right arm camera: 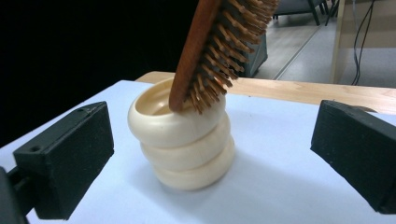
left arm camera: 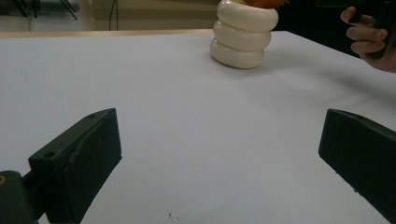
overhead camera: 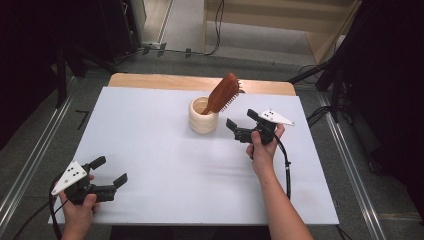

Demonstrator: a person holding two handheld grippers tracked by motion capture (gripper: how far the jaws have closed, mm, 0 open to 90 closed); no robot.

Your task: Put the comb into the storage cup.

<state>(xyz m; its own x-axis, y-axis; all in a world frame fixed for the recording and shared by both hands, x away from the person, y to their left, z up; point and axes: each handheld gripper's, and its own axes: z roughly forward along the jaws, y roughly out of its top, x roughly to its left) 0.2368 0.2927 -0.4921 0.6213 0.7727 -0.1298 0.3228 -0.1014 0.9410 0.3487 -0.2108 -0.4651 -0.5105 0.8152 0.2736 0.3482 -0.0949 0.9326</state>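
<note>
High view: cream ribbed holder [overhead camera: 203, 116] at far centre of white table [overhead camera: 150, 150]; wooden hairbrush [overhead camera: 223, 93] stands handle-down inside, leaning right. Right gripper [overhead camera: 241, 122] just right of holder, jaws wide, empty. Left gripper [overhead camera: 110, 171] at near left corner, jaws wide, empty.

Left gripper view: holder [left arm camera: 243, 35] far ahead, bare table between spread jaws.

Right gripper view: holder [right arm camera: 184, 140] near, between wide jaws, untouched; hairbrush [right arm camera: 219, 46] bristles face right.

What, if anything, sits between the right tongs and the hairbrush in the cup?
Nothing visible does. The right tongs are open beside the cream ringed cup, and only bare white table lies between them and the wooden hairbrush leaning out of it.
</note>
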